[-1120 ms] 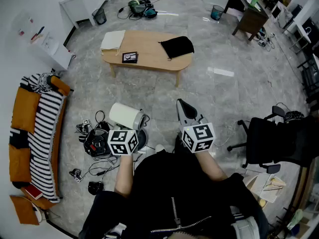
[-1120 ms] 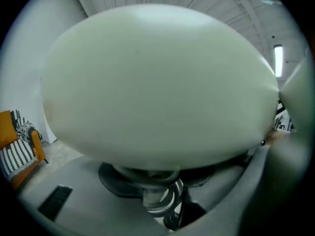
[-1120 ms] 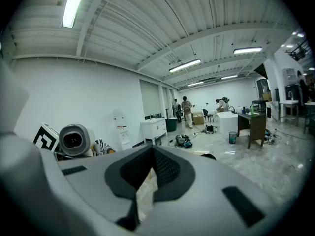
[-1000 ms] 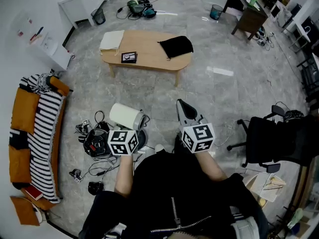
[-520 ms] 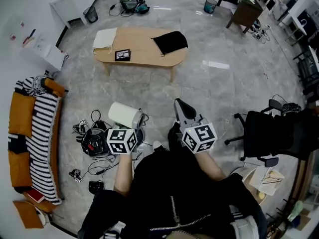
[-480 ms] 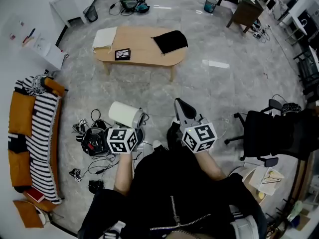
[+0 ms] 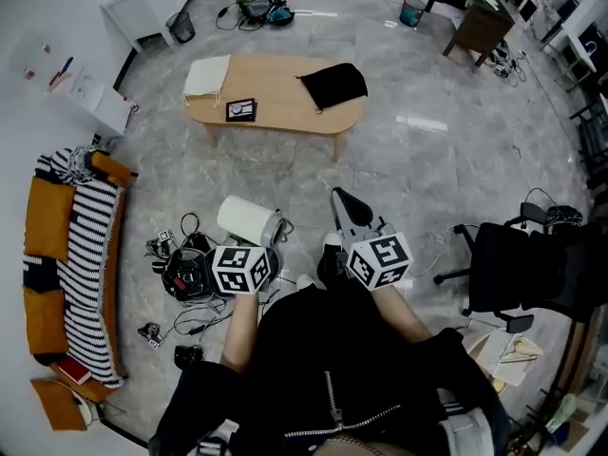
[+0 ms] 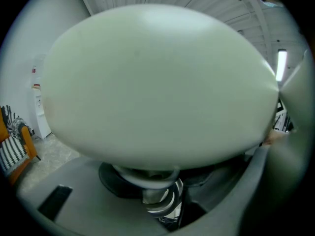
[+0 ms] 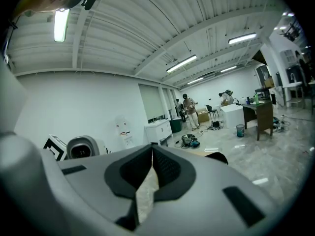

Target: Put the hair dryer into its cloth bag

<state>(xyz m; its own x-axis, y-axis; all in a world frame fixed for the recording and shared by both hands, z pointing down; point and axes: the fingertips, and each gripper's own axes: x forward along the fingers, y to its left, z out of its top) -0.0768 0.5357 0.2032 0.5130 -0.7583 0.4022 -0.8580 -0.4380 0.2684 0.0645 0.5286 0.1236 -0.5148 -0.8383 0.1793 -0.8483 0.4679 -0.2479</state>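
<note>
Blurred hair dryer [image 8: 157, 82] fills left gripper view, hiding jaws' tips; cloth bag [image 9: 216, 157] partly hidden behind right jaws.

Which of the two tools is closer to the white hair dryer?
Left. The left tool grips the hair dryer, whose white body sits right above its jaws. The right tool is shut and empty, off to the dryer's right, not touching it.

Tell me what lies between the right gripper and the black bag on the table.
Between the right gripper and the bag lies only bare floor, then the table edge, seen in the head view.
</note>
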